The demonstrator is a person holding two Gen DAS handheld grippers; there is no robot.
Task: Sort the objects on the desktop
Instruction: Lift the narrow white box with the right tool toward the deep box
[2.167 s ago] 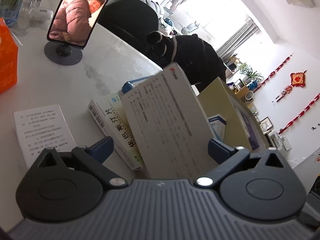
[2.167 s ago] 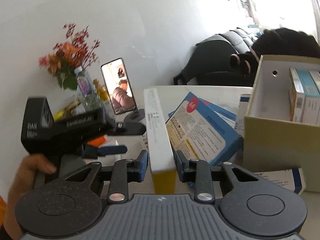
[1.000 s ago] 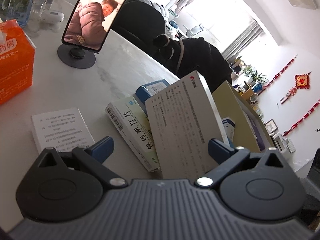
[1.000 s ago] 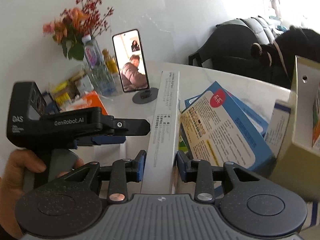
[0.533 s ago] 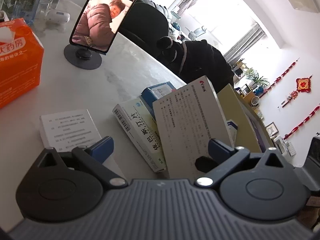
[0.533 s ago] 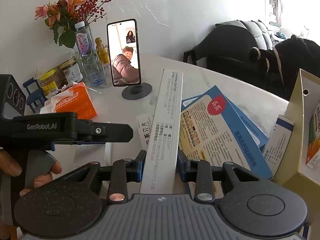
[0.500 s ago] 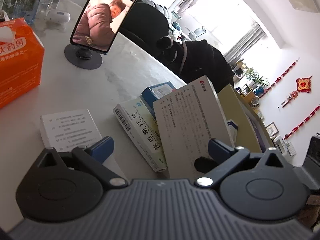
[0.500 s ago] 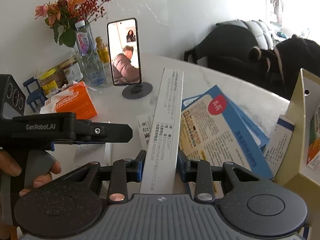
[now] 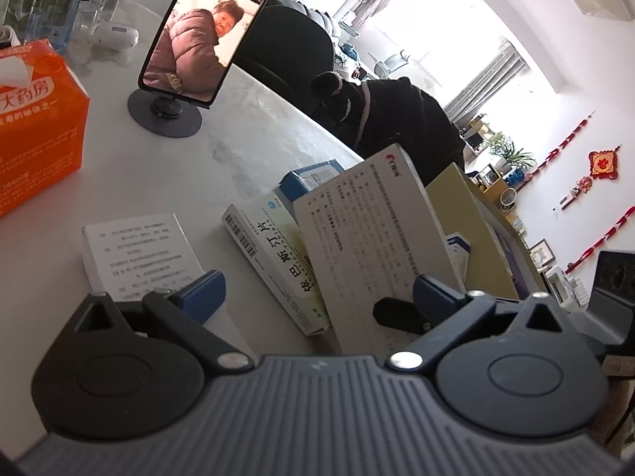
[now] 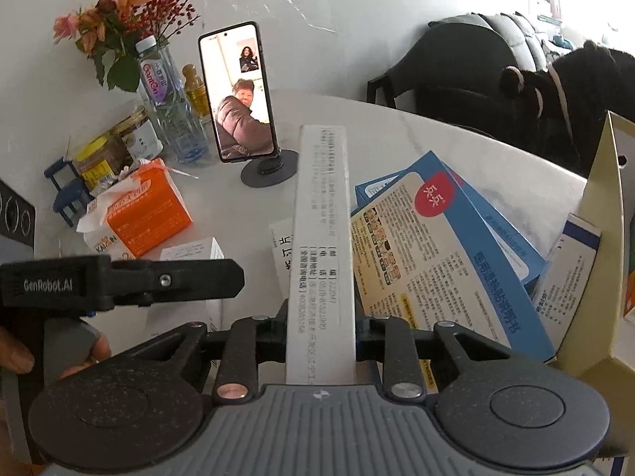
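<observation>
The right gripper (image 10: pixel 320 331) pinches a white carton (image 10: pixel 322 238) on edge, just left of the cardboard bin (image 10: pixel 599 238). Its jaws have just been closing. The left gripper (image 9: pixel 315 293) hangs spread; several cartons beside the bin remain unsorted.

We are listing a phone (image 10: pixel 237 93) standing upright on a round black stand (image 10: pixel 270 173) on the white marble table (image 10: pixel 456 146), its screen showing a person in a padded jacket. We are noting, to its left in the right wrist view, a clear bottle (image 10: pixel 164 91) holding flowers (image 10: pixel 119 20), a small amber bottle (image 10: pixel 194 85), two jars (image 10: pixel 115 146) and a small blue toy chair (image 10: pixel 65 192). We are also seeing a dark chair (image 10: pixel 456 67) beyond the table's far edge with a black fuzzy garment (image 10: pixel 575 91) beside it, and red hanging ornaments (image 9: pixel 603 164) showing on the far wall.
</observation>
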